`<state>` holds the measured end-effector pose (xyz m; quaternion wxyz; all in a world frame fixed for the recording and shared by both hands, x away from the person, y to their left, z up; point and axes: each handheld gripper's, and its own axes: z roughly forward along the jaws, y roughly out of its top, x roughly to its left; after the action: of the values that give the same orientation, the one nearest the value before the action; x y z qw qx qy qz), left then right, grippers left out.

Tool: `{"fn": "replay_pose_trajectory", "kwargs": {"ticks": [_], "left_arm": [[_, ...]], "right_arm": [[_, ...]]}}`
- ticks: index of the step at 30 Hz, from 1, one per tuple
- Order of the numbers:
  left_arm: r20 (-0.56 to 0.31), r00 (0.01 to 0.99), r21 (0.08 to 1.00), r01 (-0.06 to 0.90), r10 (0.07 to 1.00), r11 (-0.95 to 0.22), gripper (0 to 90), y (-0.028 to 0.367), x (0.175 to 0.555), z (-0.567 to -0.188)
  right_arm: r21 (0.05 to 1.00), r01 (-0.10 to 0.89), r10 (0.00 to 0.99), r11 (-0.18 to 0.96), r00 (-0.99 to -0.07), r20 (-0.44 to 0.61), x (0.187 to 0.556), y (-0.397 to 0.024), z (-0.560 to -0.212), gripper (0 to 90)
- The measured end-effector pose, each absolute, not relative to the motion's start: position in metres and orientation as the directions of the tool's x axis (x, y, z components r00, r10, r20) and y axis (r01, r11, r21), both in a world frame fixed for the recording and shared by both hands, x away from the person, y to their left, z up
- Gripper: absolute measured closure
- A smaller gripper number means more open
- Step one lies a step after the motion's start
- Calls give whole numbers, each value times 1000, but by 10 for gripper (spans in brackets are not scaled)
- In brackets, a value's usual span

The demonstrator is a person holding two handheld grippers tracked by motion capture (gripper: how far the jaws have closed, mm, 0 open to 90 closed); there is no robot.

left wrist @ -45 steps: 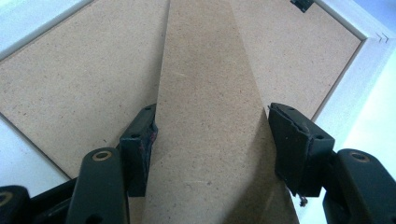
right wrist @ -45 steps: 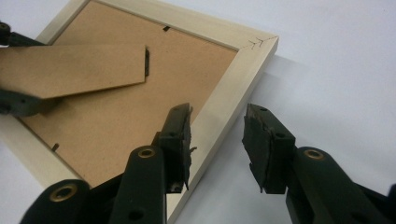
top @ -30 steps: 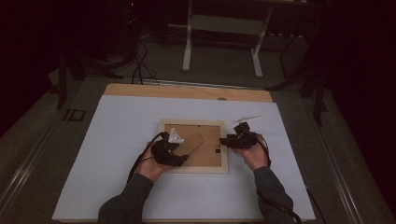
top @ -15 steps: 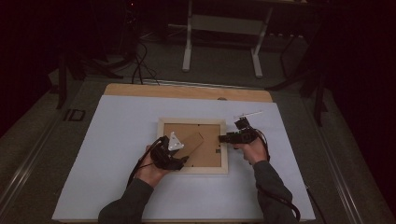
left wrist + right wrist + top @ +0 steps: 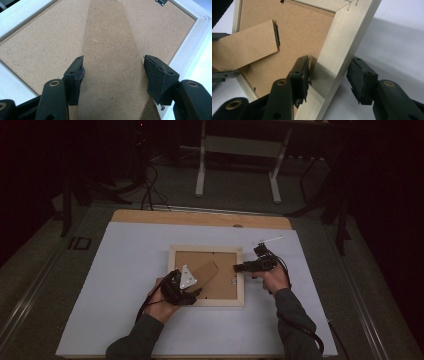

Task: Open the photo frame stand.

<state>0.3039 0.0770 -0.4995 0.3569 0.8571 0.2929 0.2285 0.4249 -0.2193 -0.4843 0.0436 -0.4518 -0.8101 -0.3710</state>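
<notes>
The picture frame point(image 5: 206, 275) lay face down near the middle of the white mat point(image 5: 125, 270), its brown backing board point(image 5: 312, 32) turned up, which put the fold-out easel stand point(image 5: 112, 57) and the small metal clips within reach. That looked like the point of laying it so: the work in hand was on the back of the frame, not its front.

The left gripper point(image 5: 181, 292) came in over the frame's near-left corner, the person's left hand point(image 5: 162, 302) wrapped around its body and the forearm running back toward the mat's near edge. In the left gripper view its jaws straddled the stand, one on each side, with a sliver of gap on both; they were parted, not pinching it. I judged it was lined up to take hold of the stand.

The right gripper point(image 5: 245, 267) lay nearly level at the frame's right side, pointing in toward the board, the right hand point(image 5: 272, 277) behind it. Its jaws bracketed the pale wooden rail point(image 5: 337, 57), and had just eased a little closer. The inner jaw sat at the rail's inside edge while the outer one stood off it, so it was steadying at most, not clamped.
</notes>
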Motion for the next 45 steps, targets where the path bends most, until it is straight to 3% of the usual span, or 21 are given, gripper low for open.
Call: {"fn": "replay_pose_trajectory", "kwargs": {"ticks": [9,15,19,23,24,28,35,45], "left_arm": [[138,729,761,356,671,-542,391,81,305,-500],[52,728,784,395,684,-479,391,86,308,-504],[-53,720,794,451,692,-408,392,92,312,-503],[-217,705,791,532,676,-301,411,102,319,-503],[-276,698,782,563,661,-267,422,105,321,-504],[-370,688,744,622,624,-245,510,110,326,-506],[-367,682,725,636,632,-265,548,108,324,-502],[-273,698,745,588,661,-313,563,100,320,-494]], "right_arm": [[589,755,707,288,-583,400,417,-221,-482,558],[609,747,709,267,-580,401,415,-222,-483,563],[619,746,713,247,-572,406,412,-223,-485,564],[627,739,715,246,-575,398,411,-223,-484,565],[630,736,715,248,-577,394,410,-223,-484,565],[644,722,715,252,-587,379,408,-221,-481,568],[665,703,717,252,-597,360,406,-219,-479,574],[720,654,726,235,-610,317,399,-220,-469,593]]}}
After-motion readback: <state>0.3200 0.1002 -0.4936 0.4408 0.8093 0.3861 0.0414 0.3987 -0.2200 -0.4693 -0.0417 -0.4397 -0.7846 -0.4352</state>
